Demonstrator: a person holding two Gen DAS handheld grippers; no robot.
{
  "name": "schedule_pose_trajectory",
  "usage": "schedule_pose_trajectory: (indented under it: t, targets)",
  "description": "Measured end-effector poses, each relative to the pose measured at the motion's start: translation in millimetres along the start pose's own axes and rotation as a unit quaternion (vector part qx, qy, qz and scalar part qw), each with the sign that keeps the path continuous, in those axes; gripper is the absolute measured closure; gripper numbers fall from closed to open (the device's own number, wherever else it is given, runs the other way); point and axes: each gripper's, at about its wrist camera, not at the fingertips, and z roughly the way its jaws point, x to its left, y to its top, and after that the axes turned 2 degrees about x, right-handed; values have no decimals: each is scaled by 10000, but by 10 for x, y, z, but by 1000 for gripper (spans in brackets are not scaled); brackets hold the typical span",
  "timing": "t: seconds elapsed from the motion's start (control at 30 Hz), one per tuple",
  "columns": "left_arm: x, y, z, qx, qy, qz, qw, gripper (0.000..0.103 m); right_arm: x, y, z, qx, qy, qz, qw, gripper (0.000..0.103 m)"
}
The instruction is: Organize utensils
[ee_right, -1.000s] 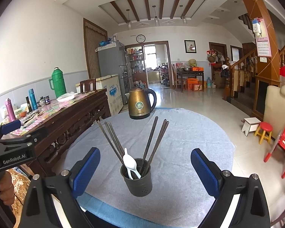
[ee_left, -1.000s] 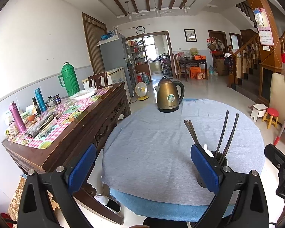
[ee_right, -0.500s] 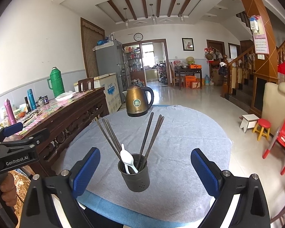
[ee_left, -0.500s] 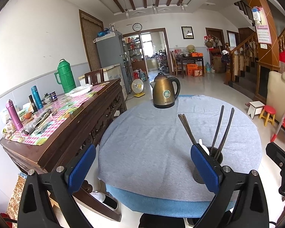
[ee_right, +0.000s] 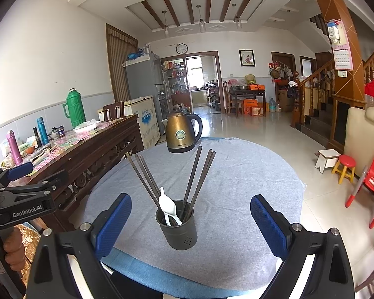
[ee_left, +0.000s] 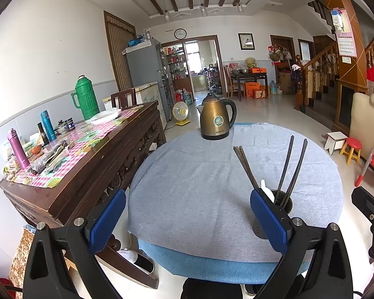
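Right gripper (ee_right: 190,220): jaws spread wide, nothing between the blue pads (ee_right: 114,224), held above the near table edge and aimed at the holder. Left gripper (ee_left: 187,218): jaws likewise spread wide, empty, raised over the near-left part of the table.

Utensil holder (ee_right: 179,231) — dark cylinder, small holes low on the wall, upright on the grey tablecloth (ee_right: 249,199) near the front edge; in the left view partly hidden behind the left gripper's right pad. Contents: dark chopsticks (ee_right: 192,177) fanned left and right, leaning on the rim; white spoon (ee_right: 167,205), bowl up — possibly a second spoon behind it, hard to separate.

Bronze electric kettle (ee_right: 182,134): upright at the far table edge, well apart from the holder.

Wooden sideboard (ee_left: 107,154), left of the table: checked cloth, green thermos (ee_left: 84,102), blue and pink bottles.

Hand (ee_right: 11,251) on the left gripper's handle, lower left of the right view.
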Motion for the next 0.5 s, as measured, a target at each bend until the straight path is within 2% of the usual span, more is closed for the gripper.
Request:
schedule_pose_trajectory:
  t: [0.5]
  targets:
    - [51, -43, 31, 20, 25, -29, 10000, 3, 35, 12, -64, -50, -10, 7, 10000, 5]
